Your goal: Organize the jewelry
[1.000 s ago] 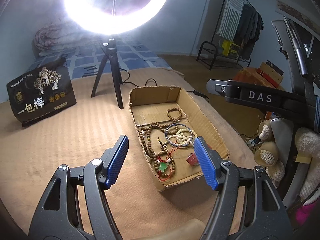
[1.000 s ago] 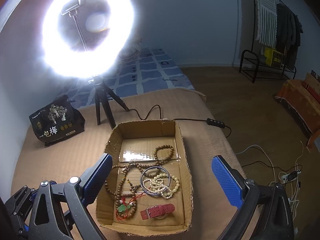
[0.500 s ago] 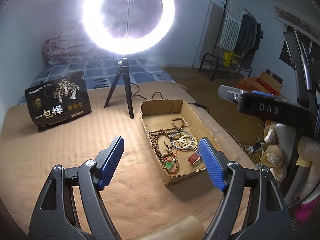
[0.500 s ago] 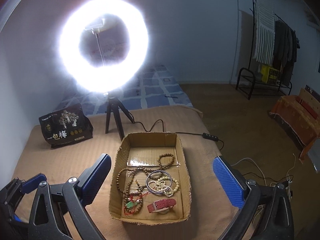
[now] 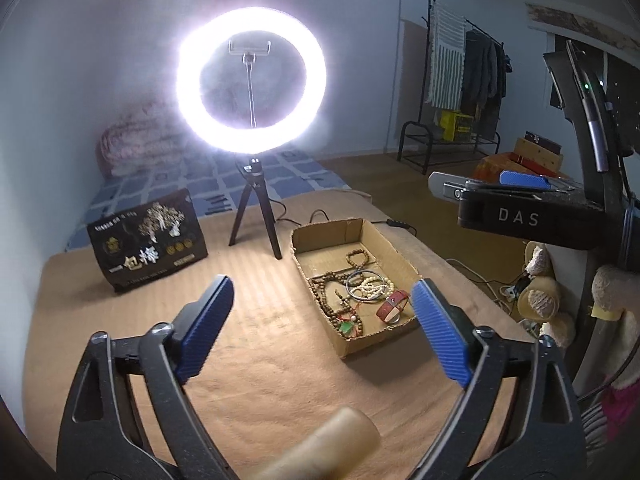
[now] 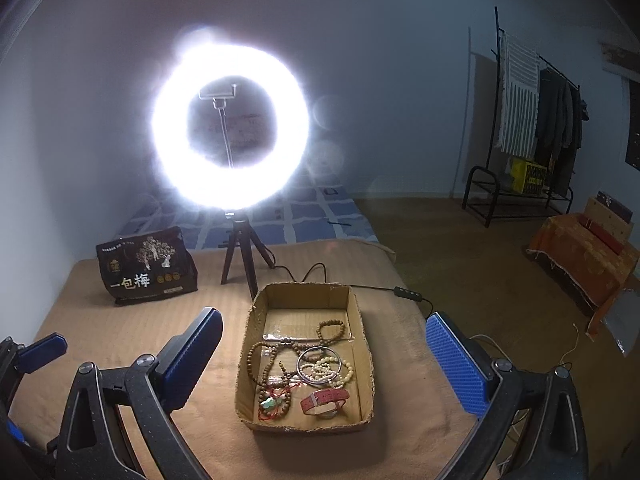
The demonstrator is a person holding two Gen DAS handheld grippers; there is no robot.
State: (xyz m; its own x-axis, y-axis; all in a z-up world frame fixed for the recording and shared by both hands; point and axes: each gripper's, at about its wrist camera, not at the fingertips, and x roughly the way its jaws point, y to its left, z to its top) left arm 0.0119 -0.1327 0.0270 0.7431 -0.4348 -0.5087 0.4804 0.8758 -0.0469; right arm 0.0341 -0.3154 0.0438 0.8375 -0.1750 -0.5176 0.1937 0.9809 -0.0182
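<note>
A shallow cardboard box [image 6: 365, 344] [image 5: 404, 264] sits on the tan blanket and holds the jewelry: brown bead strands [image 6: 256, 364], a pale bead bracelet [image 6: 328, 372] with a thin metal bangle, a green pendant on red cord [image 6: 269, 403] and a red strap [image 6: 324, 398] [image 5: 392, 304]. My right gripper [image 6: 324, 356] is open and empty, raised above and in front of the box. My left gripper [image 5: 320, 316] is open and empty, raised left of the box. The right gripper's arm [image 5: 520, 216] shows in the left wrist view.
A lit ring light on a small tripod [image 6: 240, 248] stands behind the box, its cable [image 6: 404, 292] trailing right. A black snack bag [image 6: 146, 268] stands at the back left. The bed's right edge drops to the floor, with cables and plush toys [image 5: 540, 300] there.
Both grippers have pulled back and up from the box, so it looks smaller and farther. Both stay open and empty. The jewelry has not moved.
</note>
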